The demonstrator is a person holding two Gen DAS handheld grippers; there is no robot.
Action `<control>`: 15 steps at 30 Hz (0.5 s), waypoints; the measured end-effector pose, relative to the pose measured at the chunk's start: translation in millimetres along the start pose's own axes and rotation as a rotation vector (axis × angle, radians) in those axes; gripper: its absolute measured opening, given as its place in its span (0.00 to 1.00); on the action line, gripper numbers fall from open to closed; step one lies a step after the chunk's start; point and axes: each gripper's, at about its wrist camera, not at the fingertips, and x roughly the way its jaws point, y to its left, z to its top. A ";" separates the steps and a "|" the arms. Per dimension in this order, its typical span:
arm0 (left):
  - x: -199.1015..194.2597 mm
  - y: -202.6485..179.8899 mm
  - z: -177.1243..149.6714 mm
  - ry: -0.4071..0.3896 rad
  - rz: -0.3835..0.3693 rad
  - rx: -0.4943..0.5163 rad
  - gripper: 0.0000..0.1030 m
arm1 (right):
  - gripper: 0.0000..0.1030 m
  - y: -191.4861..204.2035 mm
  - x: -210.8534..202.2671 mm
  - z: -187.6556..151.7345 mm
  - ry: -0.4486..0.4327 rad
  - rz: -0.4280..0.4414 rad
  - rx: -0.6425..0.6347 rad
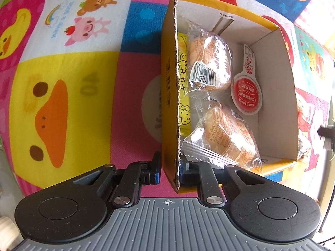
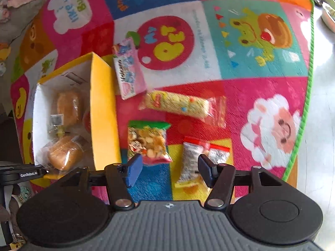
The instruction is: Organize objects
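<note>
L gripper [image 1: 169,168]: clamped on box [image 1: 170,96] wall; thin card could bend or tip.
R gripper [image 2: 167,168]: jaws apart above silver pack [image 2: 188,163] on mat [image 2: 240,87]; crinkly wrap may slip.
Box: buns [image 1: 209,62] inside, space tight.

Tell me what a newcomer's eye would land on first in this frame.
First, the bright cartoon play mat under everything, then the yellow cardboard box holding two wrapped buns and a red round-lidded cup. The left gripper straddles the box's near wall. To the box's right, loose snack packets lie on the mat ahead of the open right gripper.
</note>
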 end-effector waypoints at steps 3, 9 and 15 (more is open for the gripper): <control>2.1 -0.6 -1.9 -0.002 0.008 -0.030 0.18 | 0.61 28.6 7.0 28.0 -0.044 -0.026 -0.244; 1.1 -4.9 -2.6 -0.005 0.050 -0.054 0.17 | 0.62 54.0 50.7 69.1 -0.032 0.085 -0.528; 3.5 -8.3 -8.3 -0.023 0.050 -0.133 0.17 | 0.62 56.7 89.4 102.5 -0.028 0.134 -0.498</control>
